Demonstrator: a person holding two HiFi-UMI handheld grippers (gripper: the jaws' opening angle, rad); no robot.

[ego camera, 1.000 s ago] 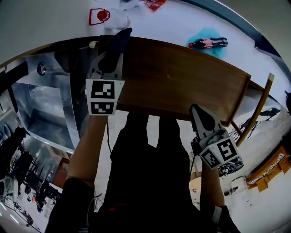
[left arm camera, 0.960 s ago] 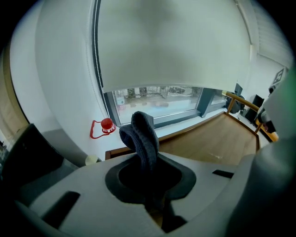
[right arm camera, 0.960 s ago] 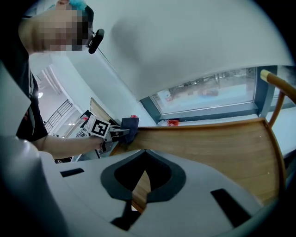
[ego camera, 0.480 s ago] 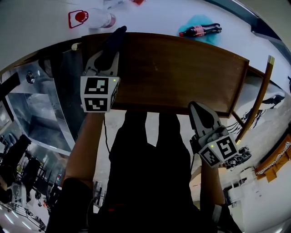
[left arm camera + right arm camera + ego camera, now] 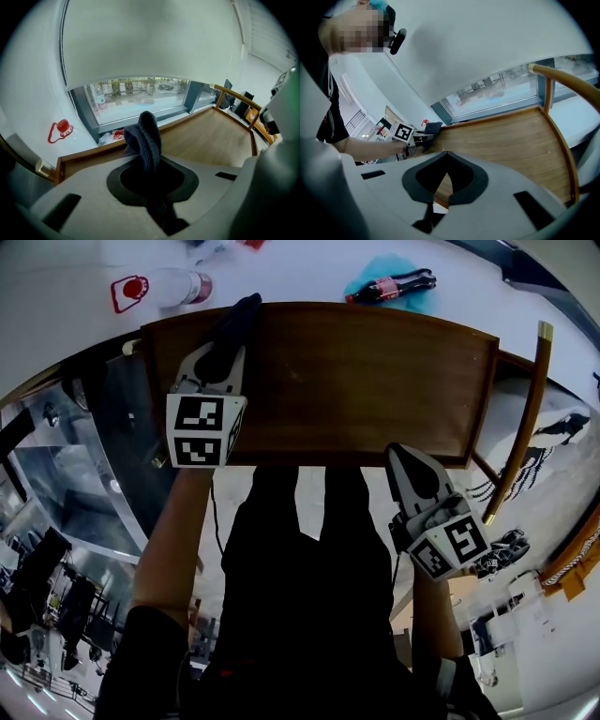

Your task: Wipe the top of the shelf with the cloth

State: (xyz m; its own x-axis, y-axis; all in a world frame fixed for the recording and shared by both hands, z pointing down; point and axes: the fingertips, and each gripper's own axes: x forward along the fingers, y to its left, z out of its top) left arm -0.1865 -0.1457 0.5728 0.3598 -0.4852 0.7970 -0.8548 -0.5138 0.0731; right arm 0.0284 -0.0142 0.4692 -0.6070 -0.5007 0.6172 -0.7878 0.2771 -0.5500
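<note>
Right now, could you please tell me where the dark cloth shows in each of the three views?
Head view: upper left; the cloth sticks out of the left gripper near the far left corner of the shelf top.
Left gripper view: centre; the cloth is clamped between the jaws.
Right gripper view: small, left of centre; the cloth is at the far end.
Shared landmark: the brown shelf top.

Window strip below pale blind, grey frame, daylight, curved wooden rail
</note>
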